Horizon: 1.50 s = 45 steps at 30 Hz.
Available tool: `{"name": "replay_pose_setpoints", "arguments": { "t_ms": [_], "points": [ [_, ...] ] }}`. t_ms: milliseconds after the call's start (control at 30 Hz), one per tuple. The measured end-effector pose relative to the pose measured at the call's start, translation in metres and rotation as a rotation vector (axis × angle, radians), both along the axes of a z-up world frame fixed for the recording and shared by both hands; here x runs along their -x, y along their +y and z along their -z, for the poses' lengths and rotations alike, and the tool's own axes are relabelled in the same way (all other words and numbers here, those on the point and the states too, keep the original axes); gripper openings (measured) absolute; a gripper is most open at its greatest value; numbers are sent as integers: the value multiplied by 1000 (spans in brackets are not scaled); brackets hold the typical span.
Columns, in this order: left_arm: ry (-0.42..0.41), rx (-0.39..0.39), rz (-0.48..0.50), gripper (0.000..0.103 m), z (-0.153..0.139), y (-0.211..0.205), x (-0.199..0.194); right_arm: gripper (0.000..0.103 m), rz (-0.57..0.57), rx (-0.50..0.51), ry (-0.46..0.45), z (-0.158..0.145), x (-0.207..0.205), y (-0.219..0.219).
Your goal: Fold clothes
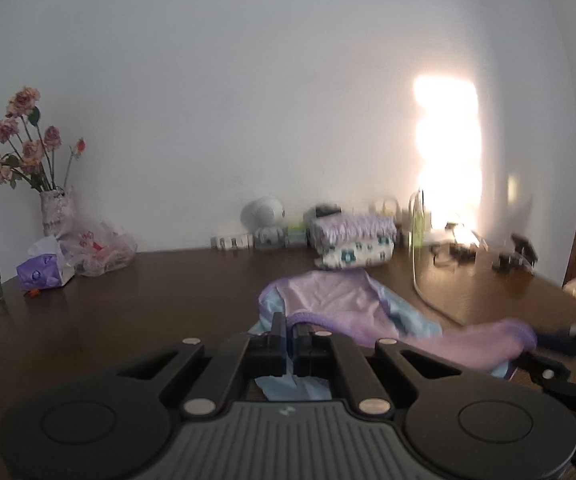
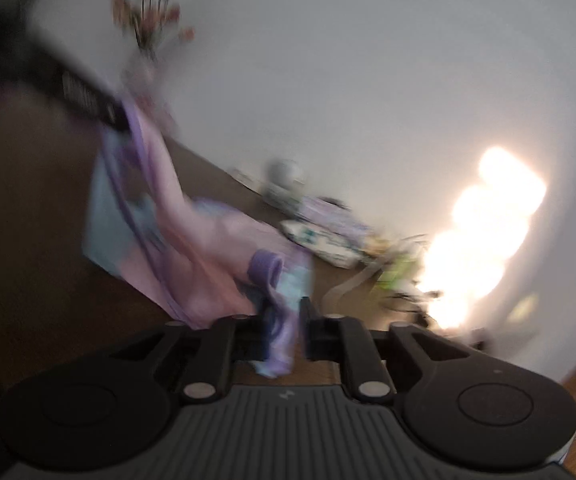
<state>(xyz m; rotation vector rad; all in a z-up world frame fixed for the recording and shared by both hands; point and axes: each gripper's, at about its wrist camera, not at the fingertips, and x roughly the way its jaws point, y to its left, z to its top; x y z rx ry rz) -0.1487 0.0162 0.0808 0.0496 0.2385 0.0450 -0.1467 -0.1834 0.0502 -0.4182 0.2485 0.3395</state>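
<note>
Left wrist view shows the left gripper (image 1: 290, 334) and right gripper (image 2: 288, 320) each clamped on the lilac garment's (image 1: 340, 304) edges above the table (image 1: 128, 300); fold under way, next needs a level carry-over

Left gripper (image 1: 288, 330) and right gripper (image 2: 288, 312): black linkage arms, silver pivot pins, ribbed grey housing, round black side discs.

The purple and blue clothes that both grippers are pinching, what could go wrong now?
1. The purple and blue garment hangs between the left gripper and the right gripper, each shut on only a small bit of edge, so it might slip free.
2. A cable lies on the table right beside the cloth; swinging fabric could drag it.
3. The folded stack sits just behind and could get knocked.
</note>
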Motion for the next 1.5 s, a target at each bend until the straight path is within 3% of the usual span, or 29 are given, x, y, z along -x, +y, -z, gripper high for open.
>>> {"name": "replay_pose_setpoints", "arguments": {
  "t_ms": [67,133,167,267,300,333,367,400,500,567,633,733,833,1100,1133,1200,1367,1500],
  "points": [
    [-39,5,-25,1,-9,7,6,3,-107,-211,125,-23,0,-20],
    [-15,-29,-17,2,-8,8,-1,3,-178,-456,307,-31,-21,-50],
    [26,-55,-3,2,-2,7,-9,4,-145,-487,360,-28,-32,-60],
    [161,-84,3,2,25,5,-33,7,24,-374,429,-6,-52,-60],
    [178,-90,4,2,31,4,-34,9,14,-365,428,-2,-49,-56],
    [187,-95,9,2,36,3,-34,20,-29,-369,427,-1,-45,-53],
    [197,-97,14,2,40,2,-35,41,-74,-374,420,-1,-43,-47],
    [204,-100,14,2,42,1,-35,46,-92,-366,390,-4,-32,-47],
    [198,-98,10,2,43,2,-33,44,-116,-285,236,-23,-21,-32],
    [183,-85,9,2,40,4,-29,39,-133,-227,203,-27,-16,-22],
    [168,-79,10,2,35,3,-26,32,-150,-169,214,-21,-30,-6],
    [158,-88,23,2,31,2,-24,17,-119,17,195,-5,-36,20],
    [159,-102,23,2,31,2,-23,14,-133,180,179,14,-32,38],
    [138,-111,27,2,27,0,-19,13,-98,270,200,26,-45,45],
    [134,-119,26,2,27,-1,-19,6,-93,250,189,24,-43,42],
    [127,-134,21,2,26,-1,-17,6,-83,207,168,19,-40,36],
    [59,-175,-2,2,5,-5,-10,5,12,-25,50,-31,-27,-2],
    [-207,-261,28,1,-65,-27,18,5,27,-120,-142,-98,-6,-22]
  ]
}}
